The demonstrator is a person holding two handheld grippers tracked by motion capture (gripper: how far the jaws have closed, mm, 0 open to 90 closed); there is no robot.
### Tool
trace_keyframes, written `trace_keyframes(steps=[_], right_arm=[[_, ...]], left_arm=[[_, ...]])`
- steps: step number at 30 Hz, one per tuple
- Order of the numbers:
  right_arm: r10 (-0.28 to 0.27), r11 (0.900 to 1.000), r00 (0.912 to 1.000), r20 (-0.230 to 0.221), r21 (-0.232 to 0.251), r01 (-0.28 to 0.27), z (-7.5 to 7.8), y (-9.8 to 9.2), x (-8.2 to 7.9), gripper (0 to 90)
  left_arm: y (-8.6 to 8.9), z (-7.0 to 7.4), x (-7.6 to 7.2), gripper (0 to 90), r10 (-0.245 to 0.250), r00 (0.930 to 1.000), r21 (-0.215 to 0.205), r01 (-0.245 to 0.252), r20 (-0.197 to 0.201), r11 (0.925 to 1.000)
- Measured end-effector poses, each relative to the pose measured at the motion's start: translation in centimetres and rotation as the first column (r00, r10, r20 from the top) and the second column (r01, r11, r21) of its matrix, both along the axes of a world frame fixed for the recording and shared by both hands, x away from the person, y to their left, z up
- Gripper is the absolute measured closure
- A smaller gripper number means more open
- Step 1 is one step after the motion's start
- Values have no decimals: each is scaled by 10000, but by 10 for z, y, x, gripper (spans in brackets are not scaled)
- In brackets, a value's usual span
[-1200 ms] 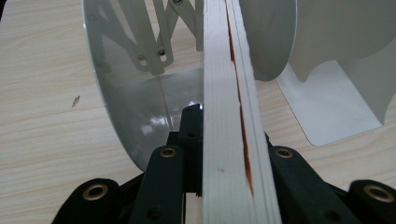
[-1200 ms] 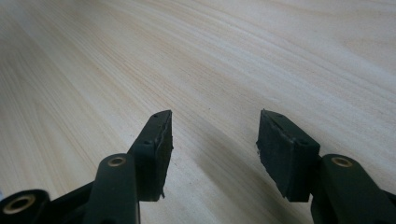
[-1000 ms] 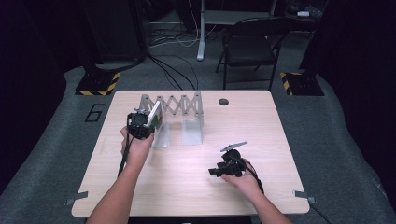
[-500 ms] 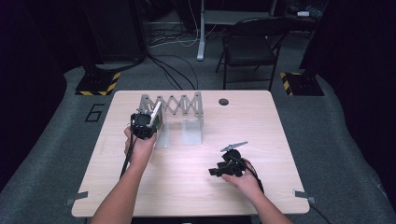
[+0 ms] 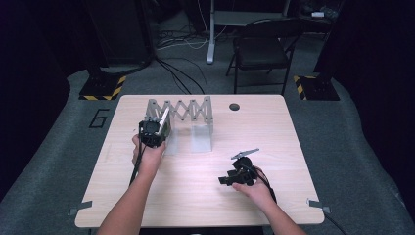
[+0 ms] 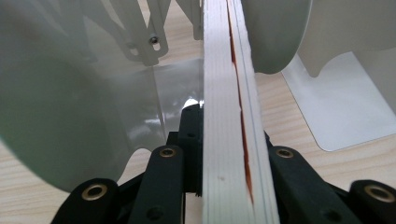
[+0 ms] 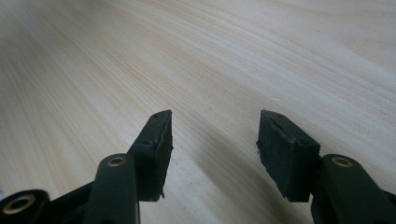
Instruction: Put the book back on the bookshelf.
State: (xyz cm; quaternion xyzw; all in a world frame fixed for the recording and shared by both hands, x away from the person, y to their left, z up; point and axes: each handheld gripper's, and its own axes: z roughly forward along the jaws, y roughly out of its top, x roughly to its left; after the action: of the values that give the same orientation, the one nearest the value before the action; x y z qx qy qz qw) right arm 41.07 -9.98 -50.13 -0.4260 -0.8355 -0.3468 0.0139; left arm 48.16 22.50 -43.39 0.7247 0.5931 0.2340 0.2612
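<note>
**Book eases into the rack's left slot**

While the right tongs [image 5: 226, 180] rest lower right on the desk [image 5: 195, 205], jaws apart and empty, the left tongs [image 5: 157, 128] stay clamped on a thin book [image 6: 229, 116], now nudged slightly up-frame between the dividers of the expanding rack [image 5: 188, 110]; insertion looks nearly complete.

On the pale wooden worktop [image 5: 195, 196], the left gripper [image 5: 155, 130] sits at the left end of a grey accordion-style rack [image 5: 188, 108], holding a thin flat book [image 5: 164, 121] upright against it. The right gripper [image 5: 234, 177] rests low near the front right, well apart from the rack. A small dark disc [image 5: 234, 106] lies beyond the rack. A folding chair [image 5: 262, 49] stands behind the worktop.
</note>
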Motion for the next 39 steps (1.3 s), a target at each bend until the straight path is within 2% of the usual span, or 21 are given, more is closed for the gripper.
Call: trace_keyframes(steps=[5, 12, 17, 32, 38, 39], right_arm=[[-103, 9999, 9999, 24, 23, 103, -1, 1, 0, 450], [17, 10000, 10000, -20, -12, -17, 0, 0, 0, 450], [24, 10000, 10000, 33, -3, -24, 0, 1, 0, 450], [65, 10000, 10000, -43, -42, -65, 0, 1, -1, 449], [93, 9999, 10000, -14, -61, -93, -1, 1, -1, 449], [91, 9999, 10000, -14, -63, -92, -1, 1, -1, 449]], left_arm=[[-3, -3, 2, 740, -52, 9996, -97, 49, -270, 9999], [-5, -1, 3, 730, -112, 9994, -213, 104, -340, 9997], [-3, 0, 5, 732, 41, 9989, -398, -60, -467, 9992], [-4, 2, 6, 727, 85, 9988, -381, -104, -484, 9992], [-1, 4, 6, 693, 98, 9990, -433, -117, -429, 9990], [0, 4, 6, 689, 107, 9994, -465, -122, -325, 9988]])
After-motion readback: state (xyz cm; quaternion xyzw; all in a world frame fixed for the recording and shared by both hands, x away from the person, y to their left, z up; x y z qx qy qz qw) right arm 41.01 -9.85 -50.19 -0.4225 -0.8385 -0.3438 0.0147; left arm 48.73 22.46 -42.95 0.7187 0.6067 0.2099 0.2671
